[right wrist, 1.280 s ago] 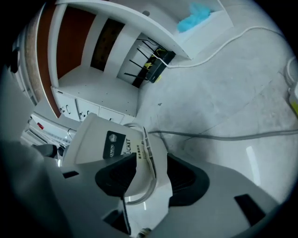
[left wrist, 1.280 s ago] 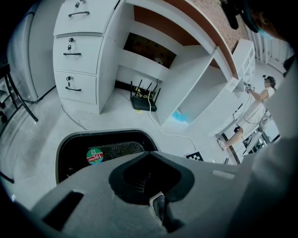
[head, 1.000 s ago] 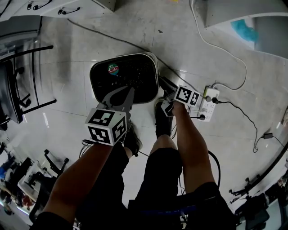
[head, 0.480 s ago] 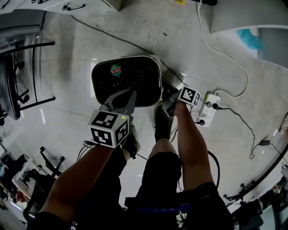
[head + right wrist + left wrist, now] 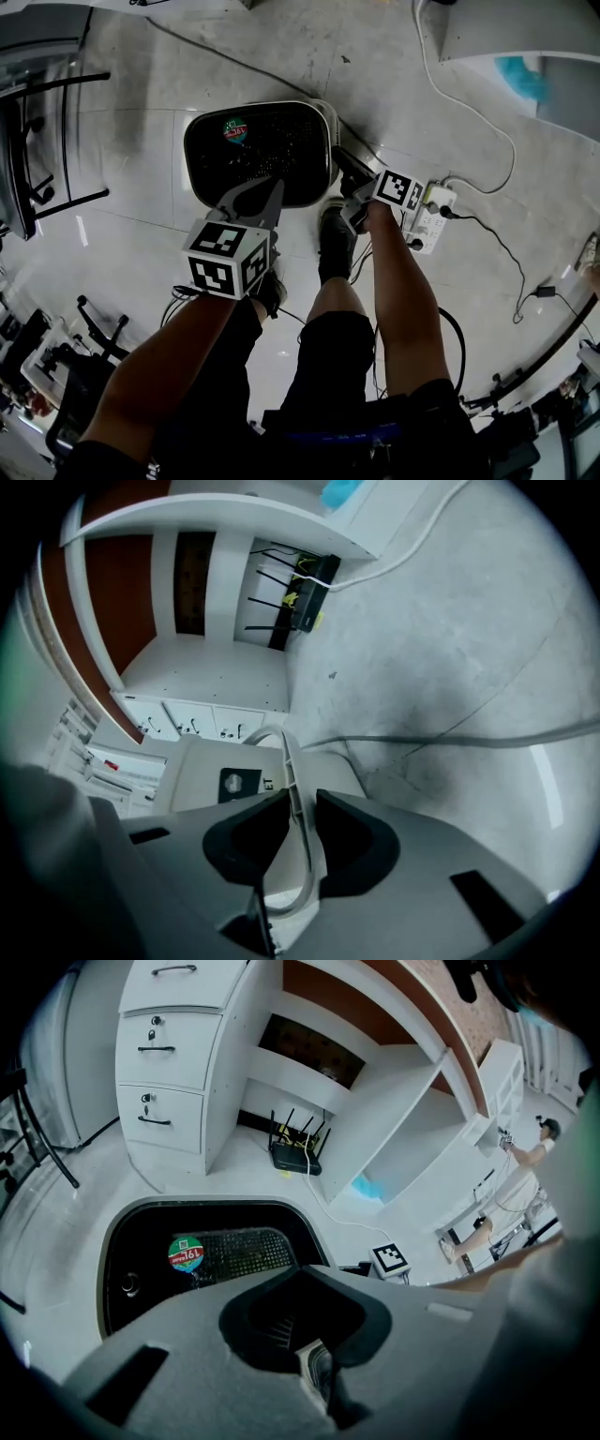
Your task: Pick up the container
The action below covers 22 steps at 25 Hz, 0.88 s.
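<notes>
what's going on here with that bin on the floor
A person stands over a container on the floor with a gripper in each hand. The jaws of the right gripper are closing around the container's thin white handle, which stands between them. The left gripper hangs over the container's near edge, jaws shut and empty.

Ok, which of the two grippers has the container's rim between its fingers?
The right gripper: its fingers are closing with the white container rim between them. The left gripper is shut and empty, off the rim.
</notes>
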Each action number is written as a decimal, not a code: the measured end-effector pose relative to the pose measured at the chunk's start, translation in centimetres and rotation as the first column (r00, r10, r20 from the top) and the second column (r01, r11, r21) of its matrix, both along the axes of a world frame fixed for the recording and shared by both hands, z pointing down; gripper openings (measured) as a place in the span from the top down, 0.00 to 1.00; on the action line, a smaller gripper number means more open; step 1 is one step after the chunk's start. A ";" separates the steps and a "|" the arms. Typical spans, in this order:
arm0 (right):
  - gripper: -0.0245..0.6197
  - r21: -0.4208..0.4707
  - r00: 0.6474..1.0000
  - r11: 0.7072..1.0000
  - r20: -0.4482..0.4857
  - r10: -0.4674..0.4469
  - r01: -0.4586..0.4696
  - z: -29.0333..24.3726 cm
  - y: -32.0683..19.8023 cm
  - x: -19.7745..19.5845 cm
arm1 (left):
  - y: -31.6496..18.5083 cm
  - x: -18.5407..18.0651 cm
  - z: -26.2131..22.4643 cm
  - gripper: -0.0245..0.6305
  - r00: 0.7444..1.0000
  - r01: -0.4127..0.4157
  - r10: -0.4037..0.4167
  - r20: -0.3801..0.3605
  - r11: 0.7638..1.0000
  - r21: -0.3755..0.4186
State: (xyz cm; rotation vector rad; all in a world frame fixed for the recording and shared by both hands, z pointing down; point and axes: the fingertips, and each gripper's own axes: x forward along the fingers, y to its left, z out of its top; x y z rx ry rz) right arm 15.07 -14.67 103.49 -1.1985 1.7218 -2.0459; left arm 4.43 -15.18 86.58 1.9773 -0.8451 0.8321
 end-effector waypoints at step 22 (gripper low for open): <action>0.85 0.208 0.982 0.960 -0.063 -0.181 0.190 -17.0 -2.1 -1.8 | 1.4 -3.3 -8.3 0.95 0.984 0.168 -0.168 -0.051 0.986 -0.020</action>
